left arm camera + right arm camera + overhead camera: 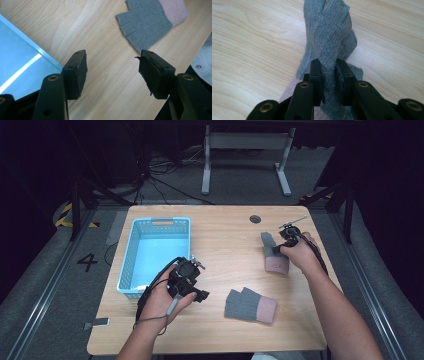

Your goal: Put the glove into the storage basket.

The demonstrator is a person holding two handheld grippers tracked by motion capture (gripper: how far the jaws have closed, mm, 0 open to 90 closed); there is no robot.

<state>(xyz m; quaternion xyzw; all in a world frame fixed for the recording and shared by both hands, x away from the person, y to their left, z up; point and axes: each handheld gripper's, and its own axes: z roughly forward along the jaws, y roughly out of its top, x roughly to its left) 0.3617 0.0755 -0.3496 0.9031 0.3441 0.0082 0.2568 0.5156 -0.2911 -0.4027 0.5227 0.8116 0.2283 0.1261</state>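
Right gripper (329, 72) — pinched grey glove (329, 37)

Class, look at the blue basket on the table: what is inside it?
The blue basket shows a bare, glossy floor with nothing lying in it. The left gripper and its hand cover the near right corner, so that bit stays unseen.

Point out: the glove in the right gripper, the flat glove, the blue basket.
Pinched glove (329, 45), right gripper view, on the bunched grey knit above the jaws.
Flat glove (244, 304), high view, on its grey palm.
Blue basket (126, 265), high view, on its left wall.
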